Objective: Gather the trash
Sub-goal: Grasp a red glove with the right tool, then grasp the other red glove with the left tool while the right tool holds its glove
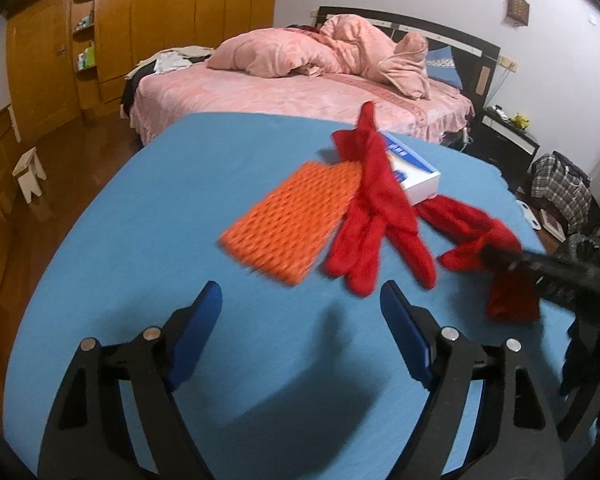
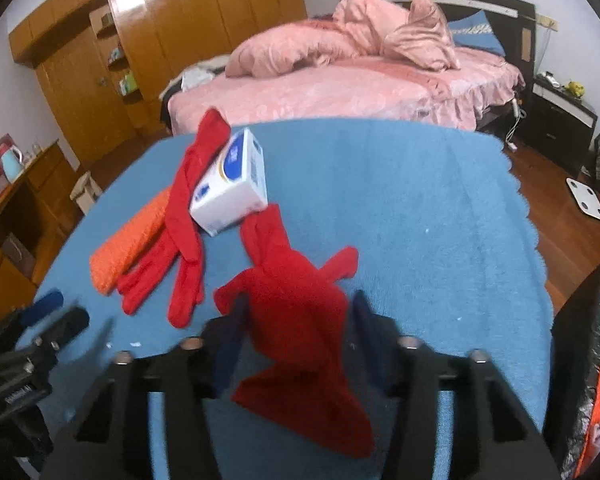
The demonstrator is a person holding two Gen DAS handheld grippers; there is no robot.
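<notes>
My right gripper [image 2: 298,320] straddles the near red glove [image 2: 300,320] at lower centre, jaws apart; my left gripper [image 1: 300,304] gapes over blue cloth [image 1: 140,240].

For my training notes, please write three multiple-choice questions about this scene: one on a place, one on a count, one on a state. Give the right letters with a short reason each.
1. Where does the white box lie?
A. between the two red gloves
B. on the pink bed
C. on the floor

2. How many red gloves are on the blue cloth?
A. one
B. two
C. four

3. How is the left gripper?
A. shut on the orange mesh sleeve
B. shut on a glove
C. open, holding nothing

Key: 1 A, the far glove lies left of the box and the near glove in front. 2 B, only these two show. 3 C, its fingers stand apart over bare cloth, short of the orange mesh sleeve.
</notes>
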